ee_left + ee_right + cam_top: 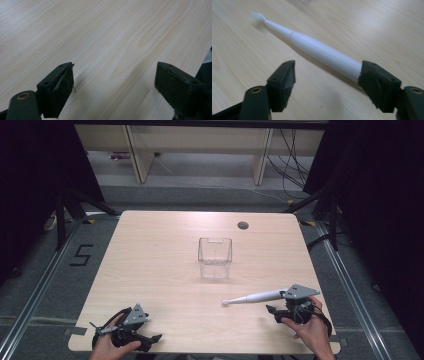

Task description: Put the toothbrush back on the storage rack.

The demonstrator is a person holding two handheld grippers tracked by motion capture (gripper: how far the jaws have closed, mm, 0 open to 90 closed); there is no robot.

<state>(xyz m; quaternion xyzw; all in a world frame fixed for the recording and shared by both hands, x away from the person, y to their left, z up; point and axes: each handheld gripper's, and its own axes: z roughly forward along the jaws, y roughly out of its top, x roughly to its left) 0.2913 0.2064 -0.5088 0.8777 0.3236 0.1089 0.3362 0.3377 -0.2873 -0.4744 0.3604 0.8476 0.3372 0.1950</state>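
A white electric toothbrush (257,297) lies flat on the wooden table (165,250) at the right, bristle head pointing left. My right gripper (277,304) sits at its handle end, low over the table. In the right gripper view the toothbrush (322,51) runs diagonally and its handle end disappears behind the right-hand jaw. The right gripper (328,80) is open with only bare wood between its pads. A clear plastic container (215,257) stands upright mid-table. My left gripper (150,329) rests near the front left edge, and in its own view the left gripper (115,82) is open over bare wood.
A round cable hole (243,225) sits near the table's far edge. Beyond the table are wooden furniture legs (140,155) and cables on the floor. A "5" marking (81,255) is on the floor to the left. A person's hands hold both grippers at the front edge.
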